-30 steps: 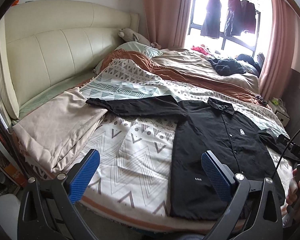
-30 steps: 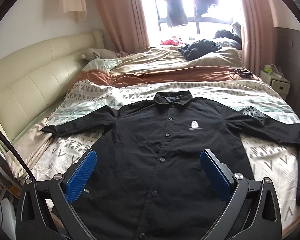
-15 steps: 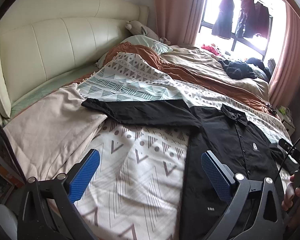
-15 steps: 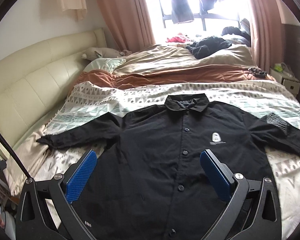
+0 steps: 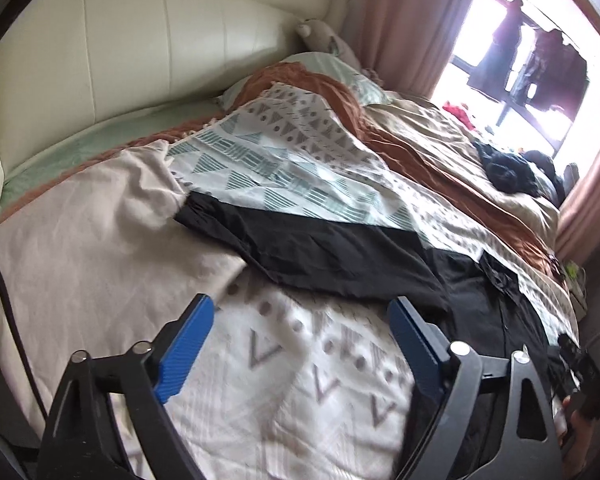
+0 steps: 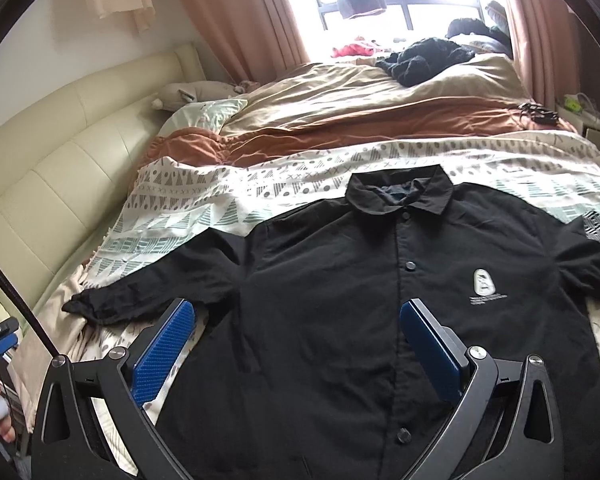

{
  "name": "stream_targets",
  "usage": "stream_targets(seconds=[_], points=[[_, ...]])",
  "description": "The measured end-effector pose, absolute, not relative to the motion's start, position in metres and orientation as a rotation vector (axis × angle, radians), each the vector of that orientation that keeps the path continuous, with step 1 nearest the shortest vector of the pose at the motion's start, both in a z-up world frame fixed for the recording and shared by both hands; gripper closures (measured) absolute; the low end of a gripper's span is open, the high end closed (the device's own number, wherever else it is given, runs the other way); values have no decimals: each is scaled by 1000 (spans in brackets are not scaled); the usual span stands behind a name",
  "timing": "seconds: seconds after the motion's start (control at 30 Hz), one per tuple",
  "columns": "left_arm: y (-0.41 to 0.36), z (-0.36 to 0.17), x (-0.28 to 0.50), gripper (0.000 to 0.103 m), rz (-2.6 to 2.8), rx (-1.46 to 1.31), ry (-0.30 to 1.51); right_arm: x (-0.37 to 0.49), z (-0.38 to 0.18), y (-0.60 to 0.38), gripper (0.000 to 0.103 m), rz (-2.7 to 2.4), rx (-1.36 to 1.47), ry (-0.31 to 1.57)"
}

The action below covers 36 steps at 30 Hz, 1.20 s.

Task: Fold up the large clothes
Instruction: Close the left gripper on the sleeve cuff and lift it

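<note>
A large black button-up shirt [image 6: 340, 304] lies face up and spread flat on the patterned bedspread [image 6: 228, 192], collar toward the window. Its left sleeve [image 5: 308, 248] stretches out toward the headboard. My left gripper [image 5: 300, 344] is open and empty, low over the bedspread just short of that sleeve. My right gripper [image 6: 296, 344] is open and empty, above the shirt's chest near the left armpit. The shirt's right sleeve runs out of view on the right.
A cream padded headboard [image 5: 140, 52] lines the left side. A beige folded blanket [image 5: 80, 248] lies beside the sleeve end. A brown duvet [image 6: 360, 120] and a dark clothes pile [image 6: 424, 56] lie farther back by the window. A nightstand [image 6: 596, 132] stands at right.
Both grippers have moved forward and lower over the bed. The left one has closed in on the shirt's left sleeve, the right one on the chest. Both stayed open.
</note>
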<state>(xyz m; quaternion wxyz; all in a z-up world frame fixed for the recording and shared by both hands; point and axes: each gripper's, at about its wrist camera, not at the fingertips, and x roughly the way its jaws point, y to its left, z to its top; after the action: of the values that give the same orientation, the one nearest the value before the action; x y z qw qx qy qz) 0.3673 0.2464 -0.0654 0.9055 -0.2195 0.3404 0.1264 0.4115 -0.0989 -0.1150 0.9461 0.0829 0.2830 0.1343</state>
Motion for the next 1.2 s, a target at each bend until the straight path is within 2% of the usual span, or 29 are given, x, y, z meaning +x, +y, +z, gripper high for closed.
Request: stream_targets(seconds=[0.03, 0.1, 0.17, 0.27, 0.37, 0.4, 0.43, 0.53, 0.57, 0.6, 0.67, 0.73, 0.77, 0.8, 1.2], points=[[254, -67, 373, 17, 271, -460, 709, 418, -117, -97, 4, 278, 171, 583], [273, -73, 386, 19, 279, -501, 725, 429, -122, -94, 21, 286, 175, 603], [292, -80, 398, 20, 289, -555, 737, 442, -127, -91, 30, 305, 185, 638], [316, -93, 415, 20, 322, -622, 751, 460, -133, -87, 37, 322, 196, 670], [336, -112, 431, 21, 353, -699, 771, 477, -137, -81, 52, 333, 201, 700], [340, -118, 435, 24, 362, -718, 775, 484, -139, -79, 55, 338, 203, 708], [347, -127, 442, 25, 374, -747, 782, 490, -140, -77, 57, 343, 206, 715], [362, -151, 456, 25, 415, -801, 805, 503, -145, -72, 70, 348, 213, 730], [366, -157, 460, 29, 423, -817, 810, 509, -148, -71, 76, 331, 215, 739], [370, -163, 464, 39, 432, -831, 817, 512, -151, -70, 79, 328, 223, 745], [378, -177, 473, 49, 442, -865, 819, 521, -157, -65, 80, 355, 255, 755], [382, -183, 482, 70, 454, -854, 825, 529, -165, -62, 80, 366, 270, 772], [383, -184, 485, 88, 456, -846, 829, 534, -169, -60, 80, 376, 279, 786], [381, -182, 488, 92, 442, -836, 827, 540, -174, -57, 80, 389, 292, 802], [340, -74, 488, 96, 261, -690, 633, 609, -223, -17, 80, 483, 416, 952]])
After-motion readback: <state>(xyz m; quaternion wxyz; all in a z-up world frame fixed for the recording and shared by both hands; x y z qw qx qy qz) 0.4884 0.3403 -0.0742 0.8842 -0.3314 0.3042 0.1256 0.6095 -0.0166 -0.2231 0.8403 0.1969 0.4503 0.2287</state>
